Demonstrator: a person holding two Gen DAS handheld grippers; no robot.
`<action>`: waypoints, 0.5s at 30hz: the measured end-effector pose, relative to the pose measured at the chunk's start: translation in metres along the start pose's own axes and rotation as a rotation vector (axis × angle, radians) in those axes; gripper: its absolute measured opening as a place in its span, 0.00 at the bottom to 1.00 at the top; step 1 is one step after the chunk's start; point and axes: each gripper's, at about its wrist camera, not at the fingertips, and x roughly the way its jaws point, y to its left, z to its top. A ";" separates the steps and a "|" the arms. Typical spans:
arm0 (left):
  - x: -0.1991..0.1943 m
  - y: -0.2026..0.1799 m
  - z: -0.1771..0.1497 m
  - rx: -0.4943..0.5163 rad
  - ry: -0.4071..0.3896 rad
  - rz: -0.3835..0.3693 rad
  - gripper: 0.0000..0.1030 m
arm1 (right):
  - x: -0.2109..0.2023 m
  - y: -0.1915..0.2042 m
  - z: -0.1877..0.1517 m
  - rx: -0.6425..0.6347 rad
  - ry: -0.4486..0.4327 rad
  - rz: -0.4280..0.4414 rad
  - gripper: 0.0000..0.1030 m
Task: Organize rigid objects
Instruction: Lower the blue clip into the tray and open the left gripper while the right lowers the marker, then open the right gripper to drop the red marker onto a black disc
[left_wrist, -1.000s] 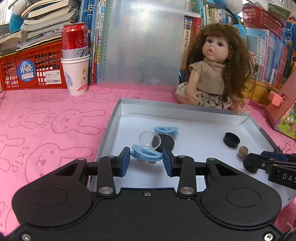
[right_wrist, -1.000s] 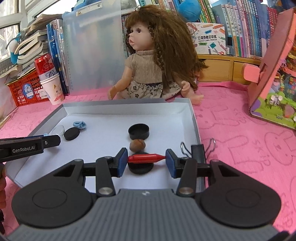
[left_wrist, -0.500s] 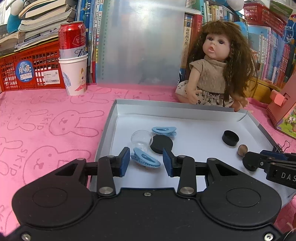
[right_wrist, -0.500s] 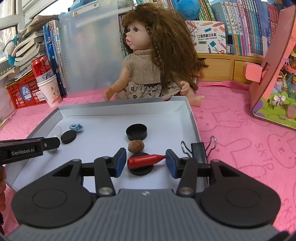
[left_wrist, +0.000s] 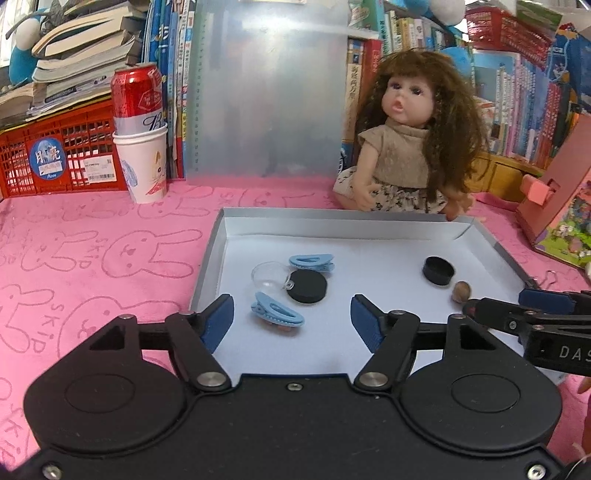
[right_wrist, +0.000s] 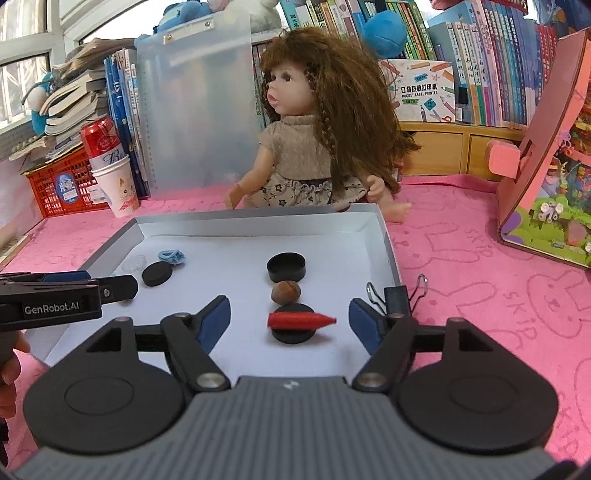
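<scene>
A shallow grey tray (left_wrist: 207, 258) (right_wrist: 388, 236) lies on the pink cloth. In the left wrist view my left gripper (left_wrist: 291, 321) hangs over its near left part, jaws opening. A light blue clip (left_wrist: 277, 314) lies free between the pads, touching neither. Beyond it are a clear dome (left_wrist: 267, 275), a black disc (left_wrist: 307, 286) and a second blue clip (left_wrist: 312, 261). In the right wrist view my right gripper (right_wrist: 290, 319) is also opening. A red pointed piece (right_wrist: 301, 320) rests loose on a black disc (right_wrist: 293, 334) between its pads. A brown nut (right_wrist: 286, 291) and a black cap (right_wrist: 286, 266) lie behind.
A black binder clip (right_wrist: 397, 297) sits on the tray's right rim. A doll (left_wrist: 406, 147) sits behind the tray. A paper cup (left_wrist: 142, 166) holding a red can, a red basket (left_wrist: 55, 155), a clear folder and books stand at the back. A pink toy house (right_wrist: 546, 173) is at right.
Both grippers have opened wide. The left let go of the blue clip, which now lies on the tray floor. The right let go of the red piece, which rests on the black disc.
</scene>
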 end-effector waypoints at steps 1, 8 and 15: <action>-0.004 -0.001 0.000 0.002 -0.005 -0.007 0.69 | -0.002 0.000 0.000 -0.001 -0.003 0.002 0.81; -0.029 -0.010 -0.005 0.038 -0.024 -0.057 0.72 | -0.025 0.000 -0.003 -0.031 -0.027 0.018 0.83; -0.056 -0.020 -0.018 0.066 -0.036 -0.115 0.72 | -0.052 0.000 -0.015 -0.080 -0.048 0.025 0.84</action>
